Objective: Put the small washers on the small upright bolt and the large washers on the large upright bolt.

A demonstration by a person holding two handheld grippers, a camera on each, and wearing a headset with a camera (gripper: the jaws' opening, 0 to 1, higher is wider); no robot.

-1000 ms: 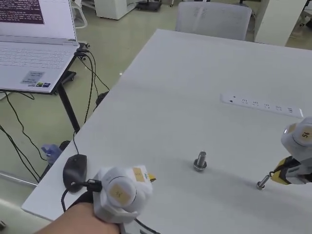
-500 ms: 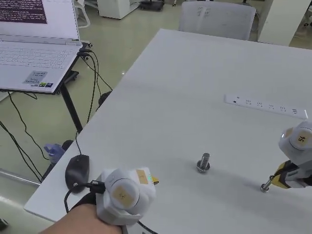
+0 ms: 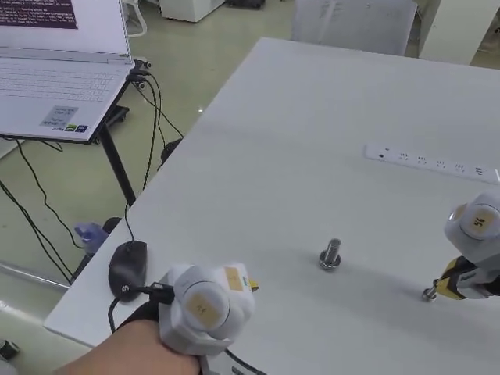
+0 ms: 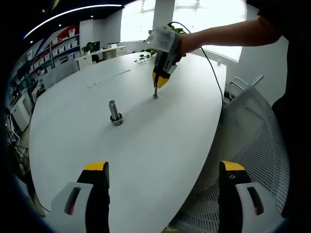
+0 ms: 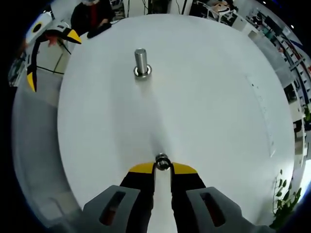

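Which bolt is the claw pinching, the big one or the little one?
The little bolt: the right claw is shut on it. The big bolt stands alone, untouched.

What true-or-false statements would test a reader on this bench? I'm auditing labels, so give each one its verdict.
1. The left gripper has its jaws wide apart with nothing between them. True.
2. The large bolt lies on its side. False: it stands upright on the table.
3. The right gripper has its jaws closed in on the small bolt. True.
4. The power strip lies between the two bolts. False: it lies beyond both, farther from the person.
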